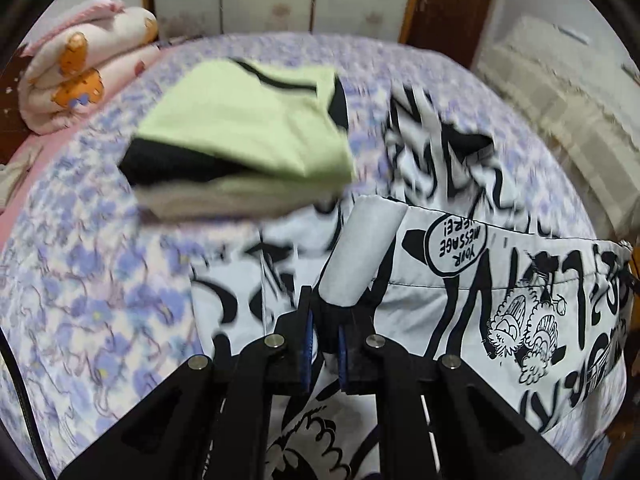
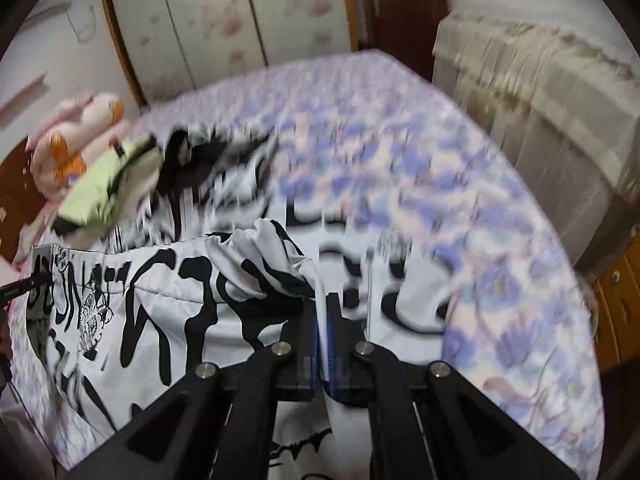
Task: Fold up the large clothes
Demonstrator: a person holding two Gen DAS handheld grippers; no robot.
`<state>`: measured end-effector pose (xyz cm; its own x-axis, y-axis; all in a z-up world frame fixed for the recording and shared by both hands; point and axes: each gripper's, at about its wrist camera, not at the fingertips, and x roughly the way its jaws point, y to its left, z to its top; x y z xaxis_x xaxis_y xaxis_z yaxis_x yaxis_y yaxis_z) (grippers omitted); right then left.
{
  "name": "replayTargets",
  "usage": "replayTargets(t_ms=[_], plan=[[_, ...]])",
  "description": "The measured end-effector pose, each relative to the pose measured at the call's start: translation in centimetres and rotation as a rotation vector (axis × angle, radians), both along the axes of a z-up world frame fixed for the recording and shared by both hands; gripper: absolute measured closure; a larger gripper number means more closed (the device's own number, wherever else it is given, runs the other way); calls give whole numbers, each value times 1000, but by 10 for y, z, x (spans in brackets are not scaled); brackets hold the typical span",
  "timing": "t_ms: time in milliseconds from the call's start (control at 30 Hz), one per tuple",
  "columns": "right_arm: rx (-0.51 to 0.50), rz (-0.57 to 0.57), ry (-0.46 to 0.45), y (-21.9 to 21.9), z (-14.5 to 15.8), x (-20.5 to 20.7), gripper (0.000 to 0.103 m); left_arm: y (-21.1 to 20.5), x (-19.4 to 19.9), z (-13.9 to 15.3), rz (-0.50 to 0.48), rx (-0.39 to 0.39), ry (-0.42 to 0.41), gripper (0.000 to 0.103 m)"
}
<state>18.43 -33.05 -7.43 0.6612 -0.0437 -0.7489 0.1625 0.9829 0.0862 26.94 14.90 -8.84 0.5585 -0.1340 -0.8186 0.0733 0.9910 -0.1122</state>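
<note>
Comic-print garment (image 1: 460, 280), white cloth covered in black lettering and cartoon figures, lies spread over the bed (image 1: 100, 280) and we have it pinched at two places along its near edge. Our left gripper (image 1: 325, 344) has its jaws nearly together on a rolled fold of the white cloth, which stands up between the blue pads and leans away toward the far side. Our right gripper (image 2: 322, 344) is likewise clamped tight, with a bunched, gathered piece of the same garment (image 2: 180, 300) caught between its pads and spilling out to the left of them. Between the two grips the cloth stretches as a raised band with a speech bubble reading "YOUR MESSAGE HERE!" printed on it; the rest of the garment trails away toward the far side of the bed, blurred.

A folded light-green garment with black trim (image 1: 248, 136) sits on the bed to the far left of our left gripper, just beside the printed cloth. Farther left, at the bed's far corner, a rolled pink blanket with orange figures (image 1: 80, 68) rests on a pink sheet. The bedspread has a lilac and blue flower pattern. Beyond the bed stands a wardrobe with pale flowered panels (image 2: 224, 20), and to the right a piece of furniture under a beige cover (image 2: 540, 100).
</note>
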Motion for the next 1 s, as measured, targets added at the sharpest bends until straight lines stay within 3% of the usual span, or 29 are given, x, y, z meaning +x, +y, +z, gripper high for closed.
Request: replayTargets(t_ms=[100, 200, 433, 733, 900, 1000], plan=[[-5, -28, -38, 0, 10, 21, 100, -2, 17, 7, 25, 23, -26, 96], [-27, -60, -27, 2, -1, 49, 100, -4, 38, -2, 58, 29, -21, 96], [-42, -128, 90, 5, -66, 100, 100, -2, 83, -78, 144, 16, 112, 96], [-69, -157, 178, -1, -120, 119, 99, 3, 106, -116, 135, -11, 126, 95], [-72, -157, 191, -2, -128, 120, 97, 16, 110, -129, 149, -90, 134, 89], [-32, -159, 225, -7, -122, 119, 91, 28, 108, -127, 168, -162, 159, 83]])
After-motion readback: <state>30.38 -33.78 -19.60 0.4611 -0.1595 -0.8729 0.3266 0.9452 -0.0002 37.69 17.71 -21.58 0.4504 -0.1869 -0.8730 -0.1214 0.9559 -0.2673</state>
